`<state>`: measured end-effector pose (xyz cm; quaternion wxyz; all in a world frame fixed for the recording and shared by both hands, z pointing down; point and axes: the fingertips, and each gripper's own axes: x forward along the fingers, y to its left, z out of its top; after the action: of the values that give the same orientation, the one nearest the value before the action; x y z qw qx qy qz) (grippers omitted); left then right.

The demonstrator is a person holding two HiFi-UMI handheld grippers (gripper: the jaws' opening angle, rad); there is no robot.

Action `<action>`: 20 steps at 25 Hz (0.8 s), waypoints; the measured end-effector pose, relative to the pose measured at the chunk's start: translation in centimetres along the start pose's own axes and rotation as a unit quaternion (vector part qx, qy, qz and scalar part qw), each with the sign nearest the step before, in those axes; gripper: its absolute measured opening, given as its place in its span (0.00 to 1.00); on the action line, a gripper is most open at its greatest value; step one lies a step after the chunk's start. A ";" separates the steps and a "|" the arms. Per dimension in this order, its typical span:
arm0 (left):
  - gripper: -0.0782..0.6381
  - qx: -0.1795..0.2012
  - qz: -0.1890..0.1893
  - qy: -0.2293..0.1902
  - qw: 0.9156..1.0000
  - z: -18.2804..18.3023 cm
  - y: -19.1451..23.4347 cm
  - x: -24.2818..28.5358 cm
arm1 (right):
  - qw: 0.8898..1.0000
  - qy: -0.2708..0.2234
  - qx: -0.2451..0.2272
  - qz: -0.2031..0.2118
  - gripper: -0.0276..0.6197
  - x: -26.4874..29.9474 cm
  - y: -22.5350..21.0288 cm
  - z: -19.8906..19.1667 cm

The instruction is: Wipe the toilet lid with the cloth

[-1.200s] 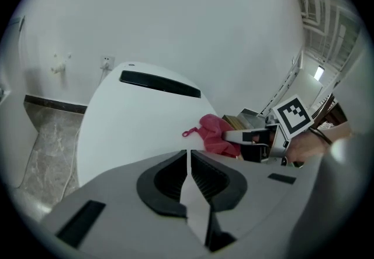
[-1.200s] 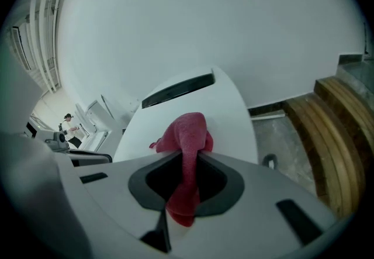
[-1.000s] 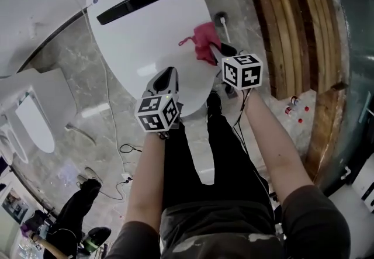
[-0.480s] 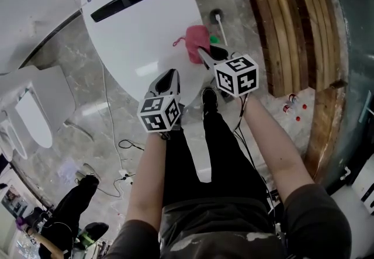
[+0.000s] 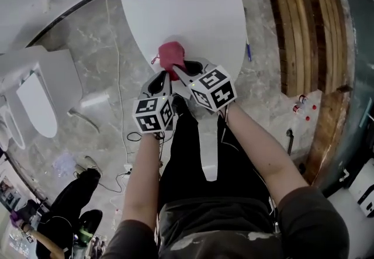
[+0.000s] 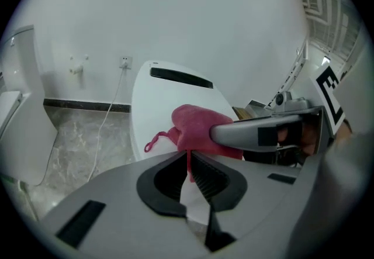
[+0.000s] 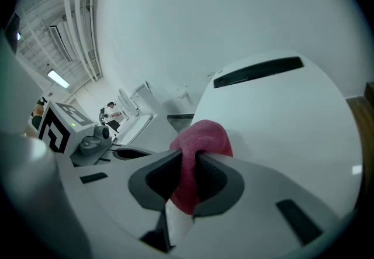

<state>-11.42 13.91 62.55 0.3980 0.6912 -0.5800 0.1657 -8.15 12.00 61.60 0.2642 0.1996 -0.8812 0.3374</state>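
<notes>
The white toilet lid (image 5: 193, 18) lies closed in front of me, with a black slot near its back. A pink cloth (image 5: 171, 52) rests bunched on the lid's front middle. My right gripper (image 5: 177, 69) is shut on the cloth (image 7: 201, 138), which fills the space between its jaws (image 7: 190, 161). My left gripper (image 5: 160, 79) sits close beside it at the lid's front edge, shut and empty. In the left gripper view (image 6: 188, 155) the cloth (image 6: 193, 126) lies just beyond its tips, and the right gripper's finger crosses in front of the cloth.
A second white toilet (image 5: 35, 106) stands at the left on the marble floor. A white cable (image 5: 120, 76) runs down from the wall. Wooden planks (image 5: 298, 24) lie at the right, with small red-capped bottles (image 5: 301, 103) near them. Another person (image 5: 70, 205) is at the lower left.
The right gripper has carried the cloth from the lid's right edge leftward to its front middle, ending next to the left gripper. The head view has shifted too.
</notes>
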 end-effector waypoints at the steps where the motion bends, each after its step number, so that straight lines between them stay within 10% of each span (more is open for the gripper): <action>1: 0.15 0.000 0.001 0.002 1.000 -0.2 1.2 -0.4 | 1.000 0.003 -0.001 0.003 0.12 1.2 1.1 -0.1; 10: 0.15 -0.009 0.006 0.032 0.999 -2.8 5.8 -1.2 | 0.999 0.036 -0.005 -0.035 0.12 5.1 2.7 -3.0; 20: 0.15 -0.007 -0.021 0.030 0.999 -3.6 -3.9 1.5 | 0.993 0.026 0.042 -0.105 0.12 -4.8 -7.8 -6.0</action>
<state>-6.51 15.60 64.42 0.4234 0.6952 -0.5542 0.1740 1.69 11.59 66.31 0.3126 0.2932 -0.8332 0.3496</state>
